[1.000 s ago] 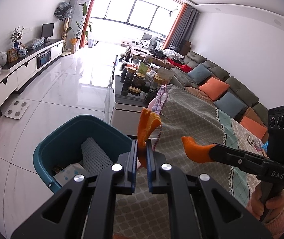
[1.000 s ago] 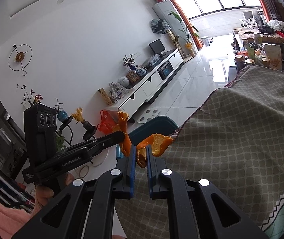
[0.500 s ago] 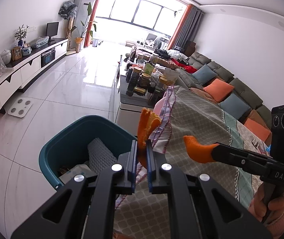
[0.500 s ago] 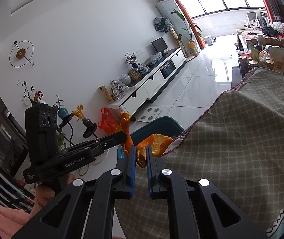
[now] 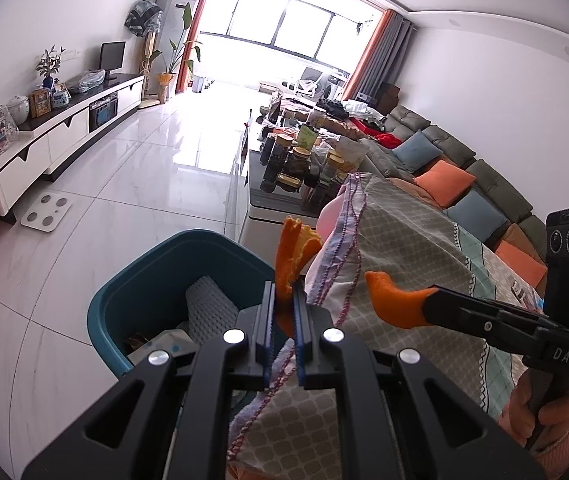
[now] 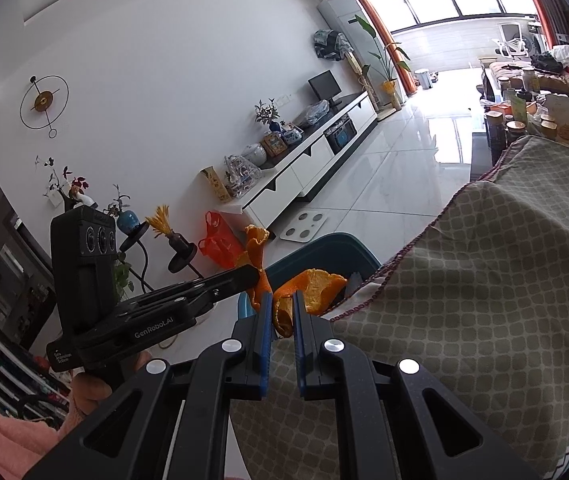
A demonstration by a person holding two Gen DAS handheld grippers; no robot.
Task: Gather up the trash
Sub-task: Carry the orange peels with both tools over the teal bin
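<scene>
While both pinched, orange peels (image 5: 293,256) look curled, apparently dry.

Bright daylight from overexposed window (image 5: 284,44); glare on floor (image 5: 188,148); strong fisheye bending, dark vignetted corners; focus sharp.

Home living room, long grey sofa (image 5: 464,160) with cushions, white TV cabinet (image 5: 64,128), tiled floor (image 5: 132,184)

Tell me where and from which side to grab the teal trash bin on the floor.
Grip the teal trash bin by its thin upper rim, coming from above on the floor side. It stands upright and open-topped, and the draped tablecloth crowds its other side. Both grippers are full of orange peel now.
</scene>
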